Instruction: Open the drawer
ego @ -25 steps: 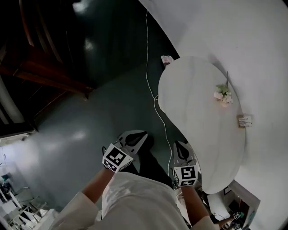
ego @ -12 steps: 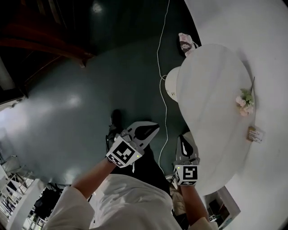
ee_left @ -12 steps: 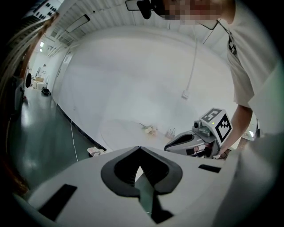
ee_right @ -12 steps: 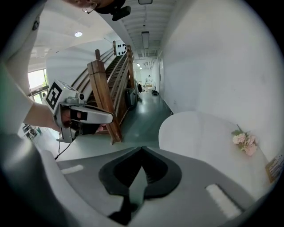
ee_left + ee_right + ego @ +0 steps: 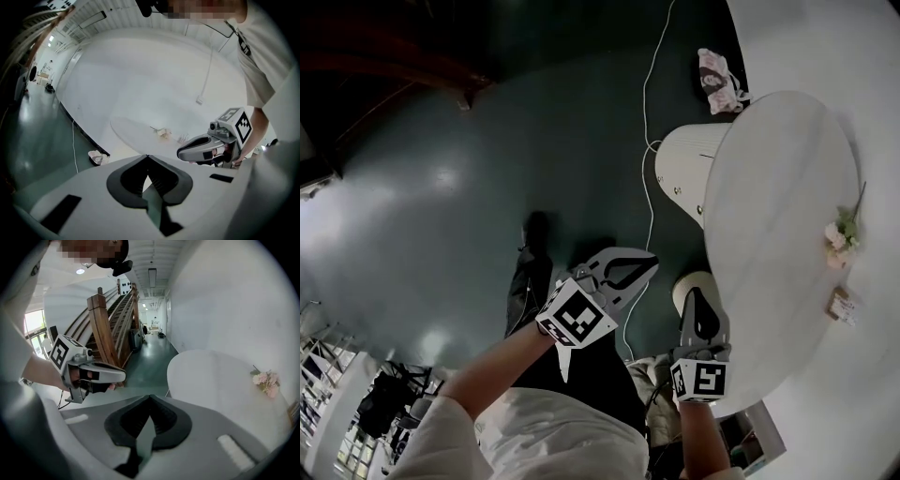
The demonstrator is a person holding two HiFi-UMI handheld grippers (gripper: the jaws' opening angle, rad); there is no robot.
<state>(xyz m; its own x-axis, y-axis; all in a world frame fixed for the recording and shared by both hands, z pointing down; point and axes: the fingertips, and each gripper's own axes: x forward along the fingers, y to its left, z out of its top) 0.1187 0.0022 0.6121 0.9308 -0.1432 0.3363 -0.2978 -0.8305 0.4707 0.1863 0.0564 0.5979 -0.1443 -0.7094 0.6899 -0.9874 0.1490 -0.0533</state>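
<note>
Head view: left hand-held gripper (image 5: 647, 264), right hand-held gripper (image 5: 695, 294) (both closed, empty) near round table (image 5: 778, 216)

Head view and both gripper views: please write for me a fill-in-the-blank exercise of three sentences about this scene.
1. The jaws of the left hand-held gripper are ____.
2. The small bunch of pale pink flowers lies ____ the white oval table.
3. The right hand-held gripper holds ____.
Missing words: shut; on; nothing.
</note>
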